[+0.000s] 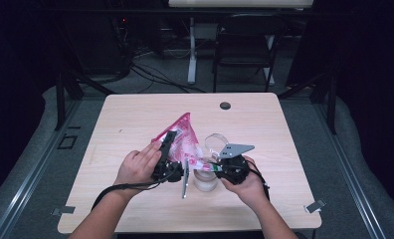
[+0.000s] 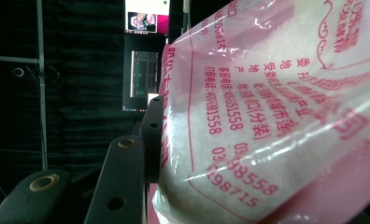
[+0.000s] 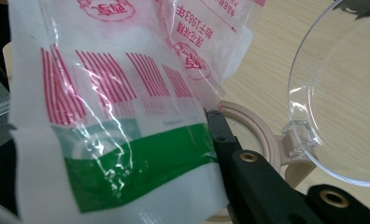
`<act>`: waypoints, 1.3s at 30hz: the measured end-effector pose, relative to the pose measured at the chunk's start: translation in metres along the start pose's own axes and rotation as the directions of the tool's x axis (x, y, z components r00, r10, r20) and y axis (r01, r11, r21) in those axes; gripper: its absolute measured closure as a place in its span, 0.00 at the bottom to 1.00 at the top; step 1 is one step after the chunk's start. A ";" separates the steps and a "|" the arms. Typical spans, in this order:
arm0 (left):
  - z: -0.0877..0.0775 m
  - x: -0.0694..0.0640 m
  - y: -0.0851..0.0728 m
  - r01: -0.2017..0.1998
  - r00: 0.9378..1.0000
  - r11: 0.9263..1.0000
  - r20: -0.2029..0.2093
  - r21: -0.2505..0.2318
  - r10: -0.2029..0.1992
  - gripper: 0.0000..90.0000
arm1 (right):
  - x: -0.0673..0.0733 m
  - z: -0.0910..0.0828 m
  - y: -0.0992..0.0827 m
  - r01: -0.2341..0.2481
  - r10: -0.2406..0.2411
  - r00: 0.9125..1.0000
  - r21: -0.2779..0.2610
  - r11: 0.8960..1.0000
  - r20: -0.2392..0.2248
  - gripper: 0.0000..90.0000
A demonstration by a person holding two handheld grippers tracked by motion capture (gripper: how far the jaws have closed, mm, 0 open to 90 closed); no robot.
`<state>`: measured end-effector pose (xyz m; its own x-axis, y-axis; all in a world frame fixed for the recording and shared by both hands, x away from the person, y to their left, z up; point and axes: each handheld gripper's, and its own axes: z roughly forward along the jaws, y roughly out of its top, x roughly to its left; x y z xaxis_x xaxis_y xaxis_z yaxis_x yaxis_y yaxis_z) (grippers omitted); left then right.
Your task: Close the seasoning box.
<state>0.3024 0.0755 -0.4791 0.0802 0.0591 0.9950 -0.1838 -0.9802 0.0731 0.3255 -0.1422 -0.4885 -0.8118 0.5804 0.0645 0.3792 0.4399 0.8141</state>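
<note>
Left tongs gripping bag, right tongs clamping it

Looks like a recording lab or studio rather than a home. Pale wooden desk on grey carpet, ringed by black curtains and dark metal framing. Beyond the claws, at the far side: a folding chair, the white leg of another table, loose cables across the floor. Lit monitor screens glowing against the dark drapes ahead of the left claw.
</note>
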 end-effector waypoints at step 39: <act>0.000 -0.006 0.005 -0.030 1.000 0.999 -0.006 -0.017 0.030 0.69 | -0.004 -0.001 -0.005 -0.009 0.009 1.000 0.024 1.000 0.007 1.00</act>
<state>0.3010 0.0702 -0.4843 0.0683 0.0308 0.9972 -0.2026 -0.9783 0.0441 0.3268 -0.1473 -0.4919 -0.8052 0.5890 0.0682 0.3974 0.4507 0.7994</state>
